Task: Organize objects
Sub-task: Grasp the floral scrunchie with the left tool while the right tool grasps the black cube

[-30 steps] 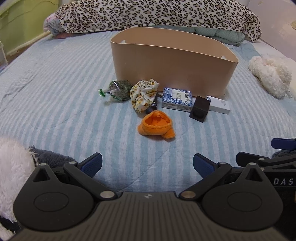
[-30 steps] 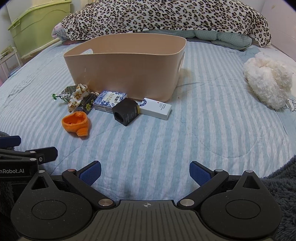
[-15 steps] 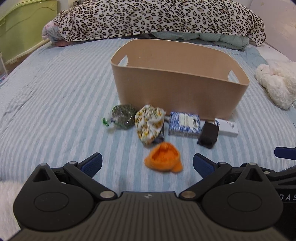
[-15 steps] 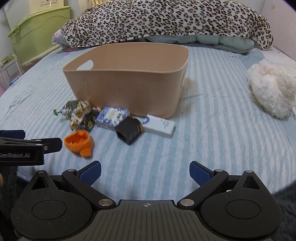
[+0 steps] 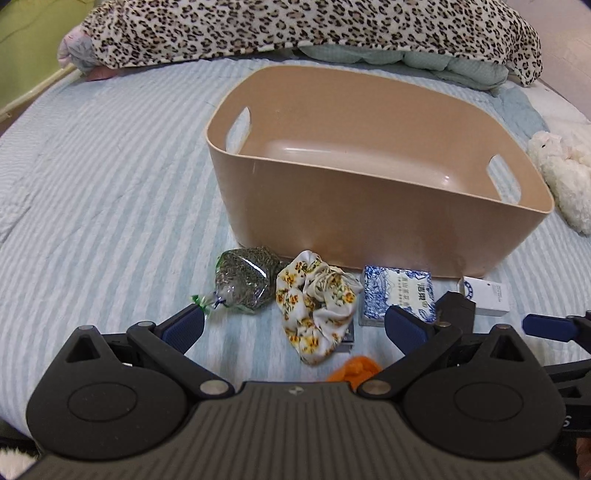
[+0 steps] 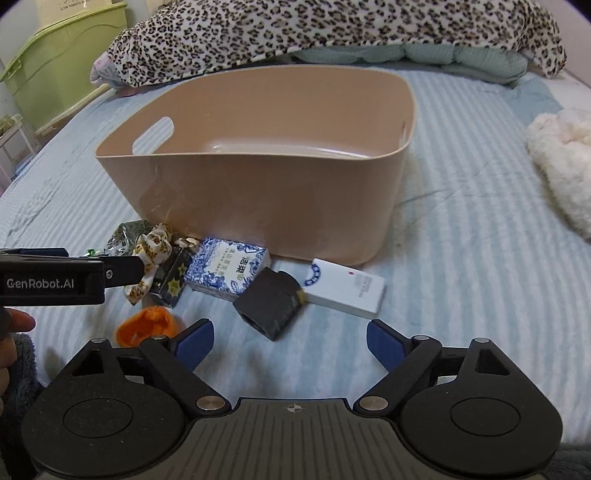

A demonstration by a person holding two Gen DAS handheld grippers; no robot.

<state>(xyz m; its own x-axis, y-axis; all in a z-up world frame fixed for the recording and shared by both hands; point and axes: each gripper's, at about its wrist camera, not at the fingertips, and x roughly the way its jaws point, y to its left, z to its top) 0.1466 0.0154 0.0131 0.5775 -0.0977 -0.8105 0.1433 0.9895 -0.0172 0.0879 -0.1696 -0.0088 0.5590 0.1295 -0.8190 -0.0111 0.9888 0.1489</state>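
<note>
A striped blue bed (image 5: 110,206) carries everything, with a leopard-print blanket (image 5: 295,26) at twelve o'clock. In the left wrist view, the camera has closed in since a second ago: the tan bin (image 5: 369,206) looms larger and empty, and the left claw (image 5: 293,326), spread wide and holding nothing, now frames the floral scrunchie (image 5: 314,299) dead ahead. A first pickup looks imminent. In the right wrist view, the right claw (image 6: 290,343) has likewise advanced, open and empty, with the black box (image 6: 269,302) just ahead at twelve and the white box (image 6: 343,288) at one.
</note>
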